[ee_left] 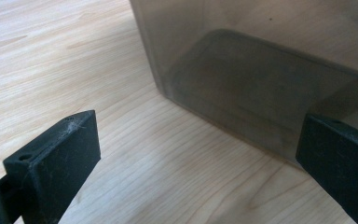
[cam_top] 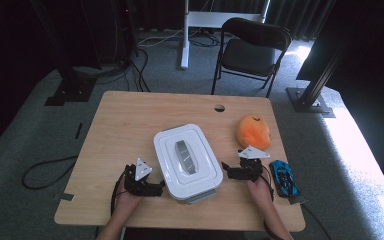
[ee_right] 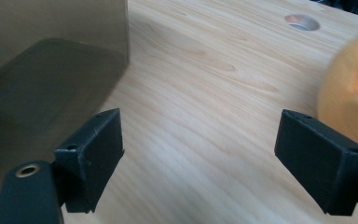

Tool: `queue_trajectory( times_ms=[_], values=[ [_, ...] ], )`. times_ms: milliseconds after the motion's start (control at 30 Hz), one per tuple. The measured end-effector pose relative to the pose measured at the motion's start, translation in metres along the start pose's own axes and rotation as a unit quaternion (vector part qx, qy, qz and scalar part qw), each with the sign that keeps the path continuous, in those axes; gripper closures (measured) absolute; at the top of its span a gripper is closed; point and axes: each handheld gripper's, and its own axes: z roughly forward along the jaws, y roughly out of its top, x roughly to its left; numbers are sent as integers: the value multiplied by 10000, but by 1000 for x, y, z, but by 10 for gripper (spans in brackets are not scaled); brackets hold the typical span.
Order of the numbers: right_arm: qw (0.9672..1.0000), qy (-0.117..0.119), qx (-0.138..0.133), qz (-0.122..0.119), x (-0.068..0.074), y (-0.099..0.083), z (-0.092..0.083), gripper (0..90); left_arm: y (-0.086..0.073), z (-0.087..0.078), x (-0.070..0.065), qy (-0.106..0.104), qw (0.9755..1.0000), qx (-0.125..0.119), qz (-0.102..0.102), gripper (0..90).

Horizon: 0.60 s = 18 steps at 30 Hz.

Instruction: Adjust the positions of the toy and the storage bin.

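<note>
A storage box with a white lid [cam_top: 187, 160] and a grey handle strip lies in the middle of the wooden table [cam_top: 130, 120]. My left gripper [cam_top: 159, 188] sits at the box's near left side, pointing at it. In the left gripper view my left gripper [ee_left: 200, 154] stands open, with the box's smoky wall [ee_left: 261, 93] just ahead. My right gripper [cam_top: 226, 170] is just off the box's right side. In the right gripper view my right gripper [ee_right: 200, 149] is open over bare wood, with nothing between its fingers and the box wall [ee_right: 51, 70] at the left.
An orange plush toy [cam_top: 253, 131] lies right of the box, and its edge [ee_right: 349, 88] is beside the right gripper. A blue toy car [cam_top: 283, 178] sits near the table's front right. A cable hole [cam_top: 219, 107] is near the far edge, a black folding chair [cam_top: 252, 50] beyond it.
</note>
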Motion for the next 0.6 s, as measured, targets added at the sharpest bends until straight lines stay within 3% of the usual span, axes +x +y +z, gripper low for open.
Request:
queue_trajectory(
  times_ms=[267,367,600],
  values=[
    [9998,-106,-9,190,-5,-18,-17,139,6,9,-9,-230,9997,43,101,2],
    [9997,-124,43,223,-7,-22,-23,138,3,8,-1,-220,9997,57,-14,2],
    [9993,184,154,300,-4,-29,-33,134,-14,0,27,56,9995,218,-218,2]
  ],
)
